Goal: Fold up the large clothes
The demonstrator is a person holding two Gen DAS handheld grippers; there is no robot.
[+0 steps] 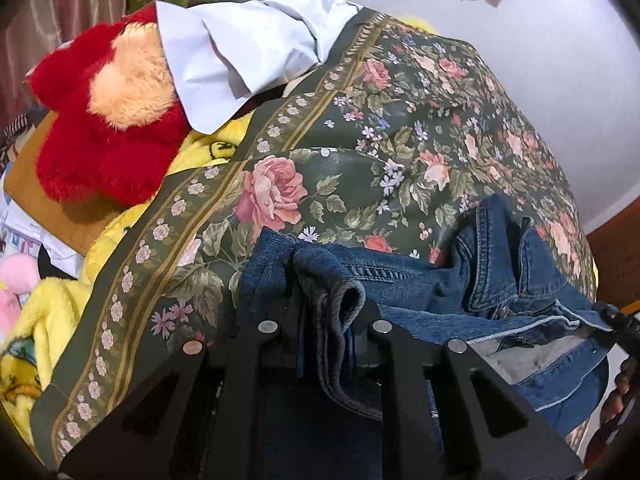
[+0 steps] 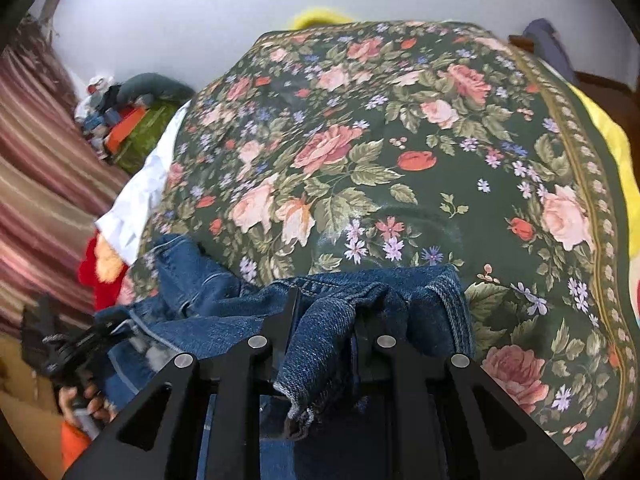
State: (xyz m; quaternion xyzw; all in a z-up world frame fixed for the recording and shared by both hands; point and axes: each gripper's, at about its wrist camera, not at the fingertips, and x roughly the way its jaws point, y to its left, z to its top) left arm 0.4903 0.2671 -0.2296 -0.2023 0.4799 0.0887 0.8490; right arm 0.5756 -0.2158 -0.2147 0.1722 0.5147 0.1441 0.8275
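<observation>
A blue denim jacket (image 1: 448,280) lies bunched at the near edge of a dark green floral cloth (image 1: 360,128). My left gripper (image 1: 330,300) is shut on a folded denim edge that runs between its fingers. In the right wrist view the denim jacket (image 2: 224,304) spreads to the left, and my right gripper (image 2: 326,312) is shut on another bunched denim edge. The floral cloth (image 2: 380,140) fills the area beyond. The right gripper also shows at the right edge of the left wrist view (image 1: 618,320), and the left gripper shows at the left of the right wrist view (image 2: 60,348).
A red and peach plush toy (image 1: 108,120) and a pale blue shirt (image 1: 240,52) lie at the left. A yellow blanket (image 1: 52,320) sits under the floral cloth. A striped curtain (image 2: 44,168) hangs at the left, with piled items (image 2: 120,120) by the grey wall.
</observation>
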